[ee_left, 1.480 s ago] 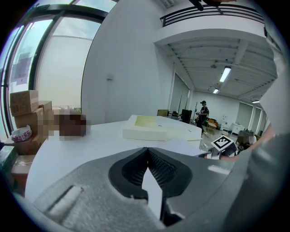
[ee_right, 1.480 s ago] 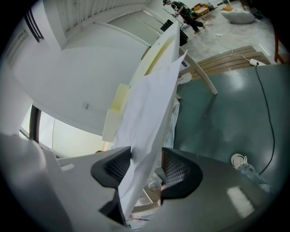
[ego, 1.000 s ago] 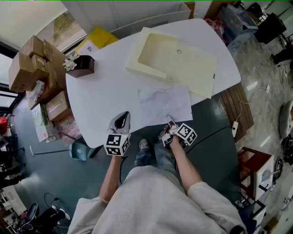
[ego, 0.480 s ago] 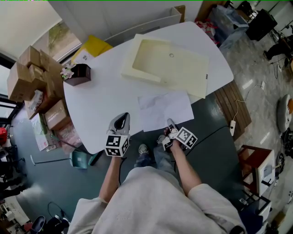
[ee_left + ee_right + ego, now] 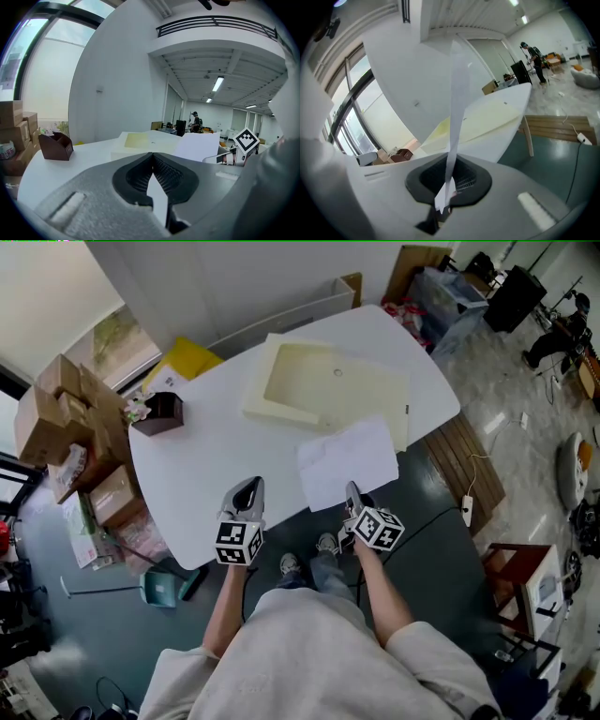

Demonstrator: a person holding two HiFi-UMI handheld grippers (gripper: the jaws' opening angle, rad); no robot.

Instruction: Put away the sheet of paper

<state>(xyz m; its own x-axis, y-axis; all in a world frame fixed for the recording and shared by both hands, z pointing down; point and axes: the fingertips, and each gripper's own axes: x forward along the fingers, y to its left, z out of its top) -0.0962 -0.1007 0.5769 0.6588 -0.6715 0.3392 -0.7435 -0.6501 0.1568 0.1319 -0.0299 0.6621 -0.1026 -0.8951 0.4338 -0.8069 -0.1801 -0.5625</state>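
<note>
while the left gripper (image 5: 248,489) hangs clenched on nothing over the near edge of the white table (image 5: 202,451), the right gripper (image 5: 352,491) is pinched tight on the near edge of the sheet of paper (image 5: 349,460), which is held up over the table's near right side. beyond it lies a cream tray (image 5: 328,381), with a brown box (image 5: 157,413) far left.

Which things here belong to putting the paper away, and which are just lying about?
Job: white sheet of paper, pinched in the shut right tongs; cream shallow tray, likely its destination.
Lying about: dark brown box, cardboard boxes, yellow folder.
</note>
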